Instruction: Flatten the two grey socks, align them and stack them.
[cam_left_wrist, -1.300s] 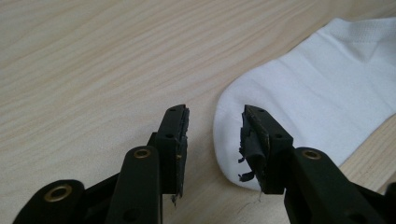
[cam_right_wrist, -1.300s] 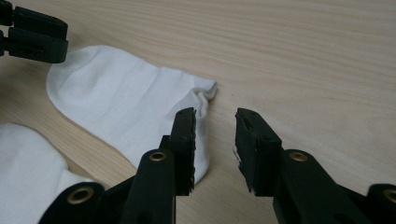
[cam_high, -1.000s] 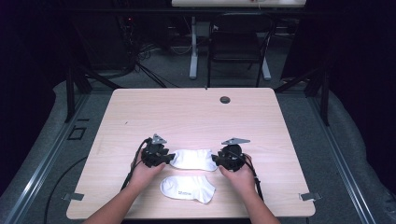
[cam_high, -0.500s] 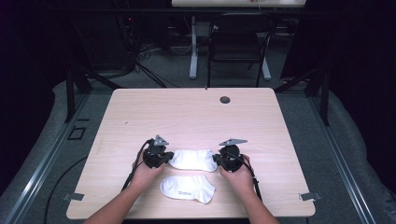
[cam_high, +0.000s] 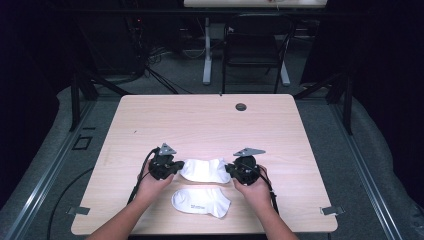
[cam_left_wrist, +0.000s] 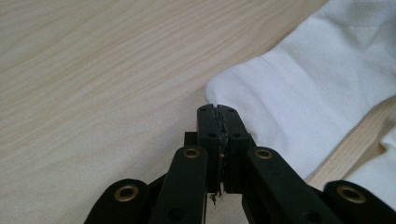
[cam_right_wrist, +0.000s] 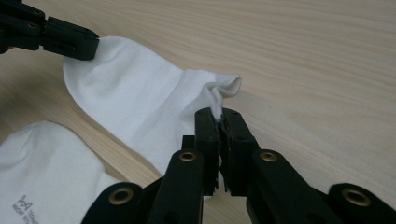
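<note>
Two white socks lie near the front of the wooden table (cam_high: 200, 125). The upper sock (cam_high: 205, 170) stretches flat between my grippers. My left gripper (cam_high: 176, 167) is shut on its rounded left end (cam_left_wrist: 308, 93), a sliver of fabric showing between the pads. In the right gripper view it (cam_right_wrist: 91, 49) bites the far corner of the sock (cam_right_wrist: 140, 98). My right gripper (cam_high: 230, 170) is shut on the sock's right end, where its jaws have just been closing, and a pinch of cloth bunches above the tips (cam_right_wrist: 218, 112). The lower sock (cam_high: 201, 201) lies loose, nearer the person.
A small black round cap (cam_high: 241, 107) sits in the table near the far edge. A dark chair (cam_high: 255, 55) and desk legs stand beyond the table. The lower sock (cam_right_wrist: 42, 163) bears a small grey logo.
Both hands have stayed at the two ends of the upper sock. The jaws of each gripper have drawn together onto the cloth.
</note>
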